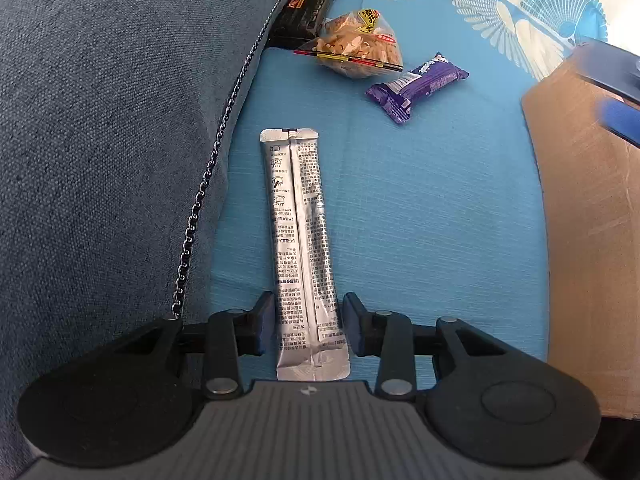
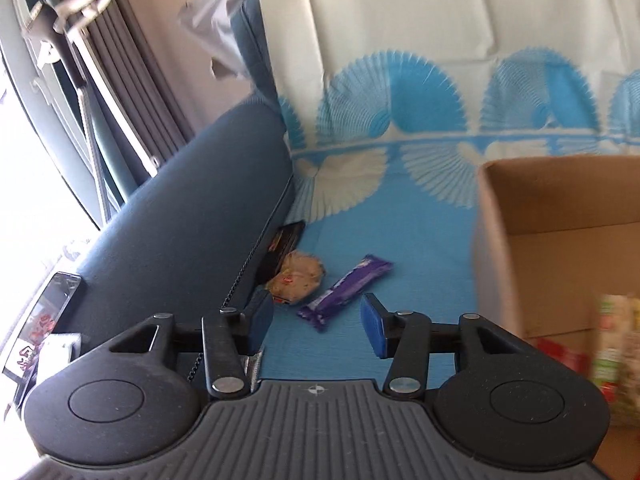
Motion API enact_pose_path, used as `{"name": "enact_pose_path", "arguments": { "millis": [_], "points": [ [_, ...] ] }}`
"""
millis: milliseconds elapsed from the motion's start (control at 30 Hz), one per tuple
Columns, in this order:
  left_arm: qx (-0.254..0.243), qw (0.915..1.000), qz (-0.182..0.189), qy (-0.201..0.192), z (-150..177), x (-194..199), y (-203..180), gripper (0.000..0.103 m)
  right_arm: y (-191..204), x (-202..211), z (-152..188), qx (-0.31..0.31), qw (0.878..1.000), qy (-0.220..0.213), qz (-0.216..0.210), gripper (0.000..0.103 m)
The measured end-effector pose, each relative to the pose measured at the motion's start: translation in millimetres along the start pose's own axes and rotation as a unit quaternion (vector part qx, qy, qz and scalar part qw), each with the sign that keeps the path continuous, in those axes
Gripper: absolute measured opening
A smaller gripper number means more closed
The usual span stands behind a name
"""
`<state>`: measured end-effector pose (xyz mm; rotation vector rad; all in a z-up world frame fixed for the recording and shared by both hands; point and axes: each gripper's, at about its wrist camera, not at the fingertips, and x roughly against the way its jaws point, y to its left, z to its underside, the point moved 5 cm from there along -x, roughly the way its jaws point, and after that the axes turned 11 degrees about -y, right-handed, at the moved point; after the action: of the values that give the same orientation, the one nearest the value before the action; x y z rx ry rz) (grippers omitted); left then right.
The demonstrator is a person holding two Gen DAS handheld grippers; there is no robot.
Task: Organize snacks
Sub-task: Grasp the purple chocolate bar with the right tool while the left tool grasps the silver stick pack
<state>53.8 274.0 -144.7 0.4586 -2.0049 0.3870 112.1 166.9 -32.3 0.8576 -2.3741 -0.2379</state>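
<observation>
A long silver stick sachet (image 1: 302, 248) lies on the blue cloth, its near end between the fingers of my left gripper (image 1: 309, 326). The jaws are open around it, with small gaps on both sides. Farther off lie a purple snack bar (image 1: 416, 86), a clear bag of crackers (image 1: 358, 46) and a black packet (image 1: 302, 16) against the sofa arm. My right gripper (image 2: 318, 326) is open and empty, above the cloth near the purple bar (image 2: 344, 292), the cracker bag (image 2: 296, 278) and the black packet (image 2: 282, 246).
A cardboard box (image 2: 560, 216) stands on the right with snack packs (image 2: 612, 356) inside; its wall shows in the left wrist view (image 1: 588, 220). The grey-blue sofa arm (image 1: 112, 140) rises on the left. A phone (image 2: 44, 320) lies beyond it.
</observation>
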Motion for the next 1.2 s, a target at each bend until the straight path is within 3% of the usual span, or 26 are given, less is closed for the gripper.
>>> {"name": "enact_pose_path", "arguments": {
  "millis": [233, 300, 500, 600, 633, 700, 733, 900, 1200],
  "points": [
    [0.009, 1.0000, 0.002, 0.003, 1, -2, 0, 0.035, 0, -102, 15, -0.029, 0.994, 0.072, 0.074, 0.053],
    [0.015, 0.9998, 0.006, 0.007, 0, -2, 0, 0.035, 2, -125, 17, -0.033, 0.992, 0.083, 0.087, 0.058],
    [0.021, 0.9996, 0.012, 0.013, 0, -1, 1, 0.035, -1, -175, 24, -0.020, 0.983, 0.121, 0.138, 0.061],
    [0.023, 0.9996, 0.013, 0.014, -1, -1, 2, 0.035, -1, -188, 33, -0.002, 0.977, 0.142, 0.160, 0.057],
    [0.024, 0.9995, 0.013, 0.015, -1, -1, 2, 0.035, 1, -188, 35, 0.012, 0.977, 0.137, 0.163, 0.053],
    [0.024, 0.9995, 0.012, 0.016, -2, -1, 3, 0.035, 4, -184, 38, 0.043, 0.976, 0.131, 0.166, 0.022],
    [0.025, 0.9995, 0.012, 0.016, -2, -1, 3, 0.035, 4, -180, 39, 0.049, 0.977, 0.128, 0.164, 0.017],
    [0.026, 0.9995, 0.007, 0.016, -7, -5, 1, 0.035, -6, -149, 38, 0.056, 0.980, 0.122, 0.147, 0.016],
    [0.014, 0.9999, -0.003, 0.007, 1, -3, -2, 0.035, 8, -29, 60, 0.121, 0.984, 0.123, 0.046, 0.016]
  ]
}}
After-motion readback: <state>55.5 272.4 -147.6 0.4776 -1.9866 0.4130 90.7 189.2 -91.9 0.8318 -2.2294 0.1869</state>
